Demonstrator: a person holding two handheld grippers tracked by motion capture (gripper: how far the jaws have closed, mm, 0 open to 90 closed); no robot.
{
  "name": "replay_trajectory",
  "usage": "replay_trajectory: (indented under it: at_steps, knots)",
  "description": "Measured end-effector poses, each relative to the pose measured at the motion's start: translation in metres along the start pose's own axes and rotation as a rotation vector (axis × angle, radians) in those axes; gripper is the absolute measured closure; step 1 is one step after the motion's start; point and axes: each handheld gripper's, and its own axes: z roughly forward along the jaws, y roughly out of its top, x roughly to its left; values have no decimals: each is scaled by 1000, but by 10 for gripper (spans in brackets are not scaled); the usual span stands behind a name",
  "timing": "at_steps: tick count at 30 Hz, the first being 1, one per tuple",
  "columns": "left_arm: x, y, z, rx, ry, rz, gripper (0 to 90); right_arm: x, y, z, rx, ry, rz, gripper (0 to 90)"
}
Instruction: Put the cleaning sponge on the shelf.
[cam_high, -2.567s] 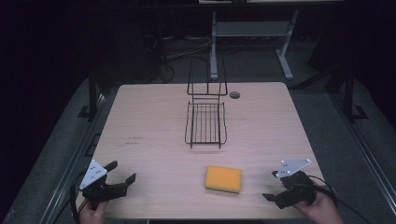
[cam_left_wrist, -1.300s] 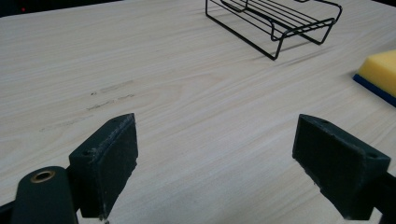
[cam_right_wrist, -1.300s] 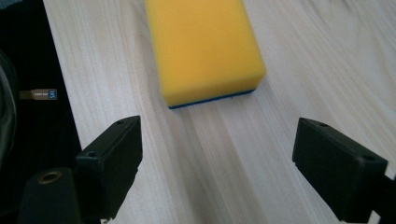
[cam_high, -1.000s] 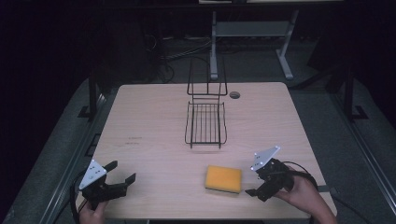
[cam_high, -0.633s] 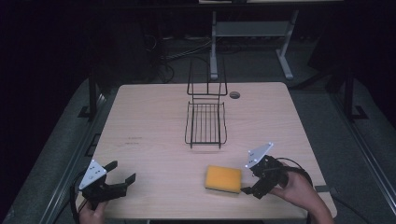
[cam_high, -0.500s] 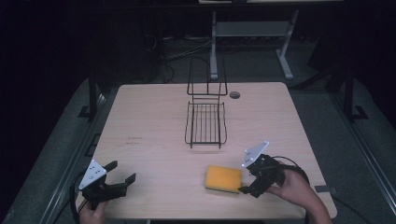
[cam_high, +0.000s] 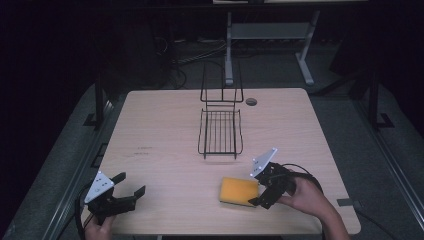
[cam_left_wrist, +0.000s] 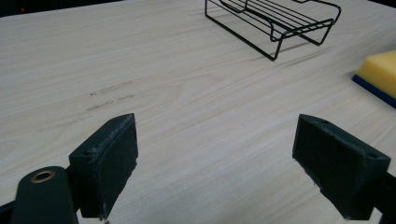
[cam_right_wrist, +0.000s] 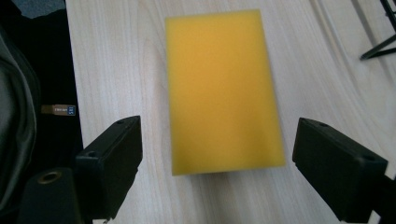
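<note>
Light wood-grain rectangular table (cam_high: 165, 130): carries everything, faint pencil-like marks on its left half.

Black wire rack with an upright back frame (cam_high: 220, 131): sits mid-table toward the far edge, flat basket part pointing at the person. Well apart from both grippers. In the left gripper view its near corner (cam_left_wrist: 275, 25) shows at top right.

Yellow rectangular sponge with a dark blue underside (cam_high: 239, 191): lies flat on the table near the front edge, right of centre, between rack and person. The blue layer is visible in the left gripper view (cam_left_wrist: 379, 74).

Right gripper (cam_high: 261, 189): held in the person's right hand (cam_high: 305, 192), just at the sponge's right end, tilted down toward it. Jaws wide open. In the right gripper view the sponge (cam_right_wrist: 223, 88) lies lengthwise between and ahead of the two jaws, with clear table on either side. Cannot tell if a jaw tip touches it; nothing gripped.

Left gripper (cam_high: 131, 187): near the front left corner, well apart from the sponge. Jaws wide open, nothing between them but bare table, holding nothing.
</note>
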Motion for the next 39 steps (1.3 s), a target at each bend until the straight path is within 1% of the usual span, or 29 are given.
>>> replay_trajectory:
  at_steps: [9,18,22,34,39]
  knots:
    - [0,0,0,1,-3,2,134,-3,9,6,7,24,-6,155]
    - [-1,0,0,2,-5,2,135,-5,18,17,27,43,-22,155]
    - [-1,0,0,3,-5,2,134,-6,21,20,30,46,-34,155]
    - [-1,0,0,3,-8,1,134,-9,27,28,47,54,-40,155]
    - [-1,0,1,6,-6,5,134,-9,28,34,69,53,-45,154]
